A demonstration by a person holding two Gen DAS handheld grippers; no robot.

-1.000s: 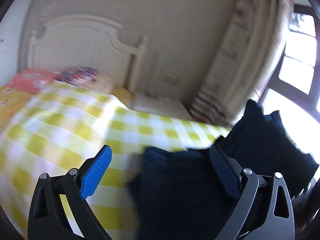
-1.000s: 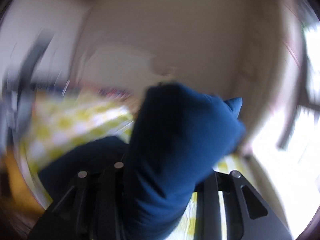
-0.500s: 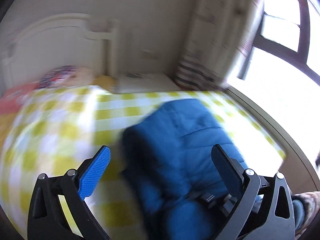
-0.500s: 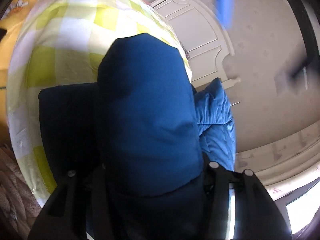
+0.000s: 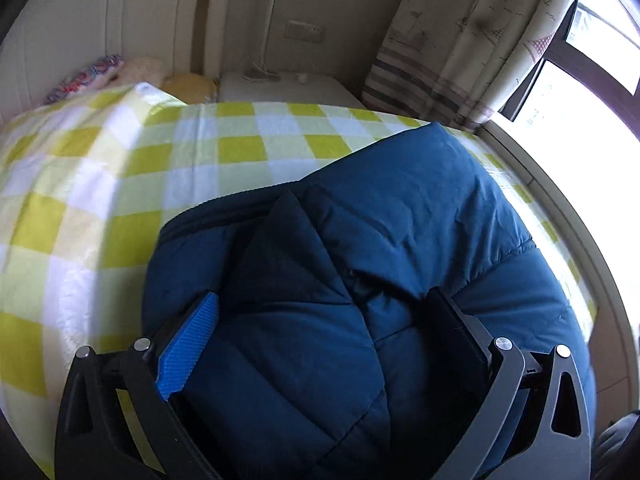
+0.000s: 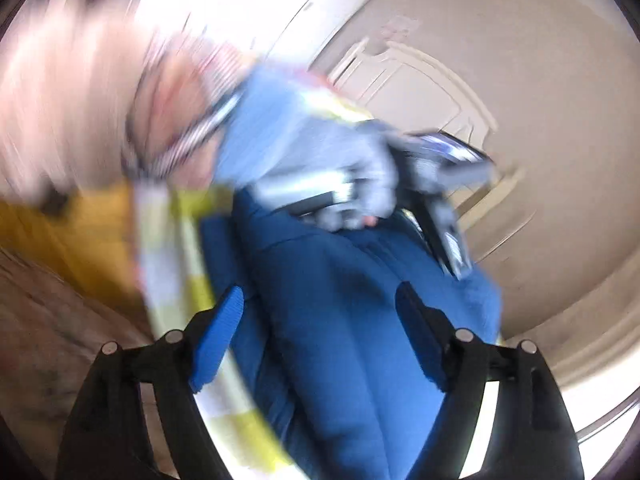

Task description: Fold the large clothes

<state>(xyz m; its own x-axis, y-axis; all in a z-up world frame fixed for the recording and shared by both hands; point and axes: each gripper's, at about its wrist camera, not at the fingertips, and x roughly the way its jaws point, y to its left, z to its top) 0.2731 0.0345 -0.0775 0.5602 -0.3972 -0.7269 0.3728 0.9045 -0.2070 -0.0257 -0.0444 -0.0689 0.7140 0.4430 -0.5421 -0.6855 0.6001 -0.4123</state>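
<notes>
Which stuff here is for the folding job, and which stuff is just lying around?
For the job:
- blue padded jacket
- left gripper, open wide over the jacket
- right gripper, jaws opening, jacket between them
- checked bedspread it lies on

Just lying about:
- pillows by the headboard
- white bedside table
- curtain

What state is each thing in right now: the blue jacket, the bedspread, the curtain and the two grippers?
Blue jacket: bunched in a heap on the bed.
Checked bedspread: spread over the bed.
Curtain: drawn aside, beside the window.
Left hand-held gripper: open, jacket between its fingers.
Right hand-held gripper: jaws opening, jacket between them.
</notes>
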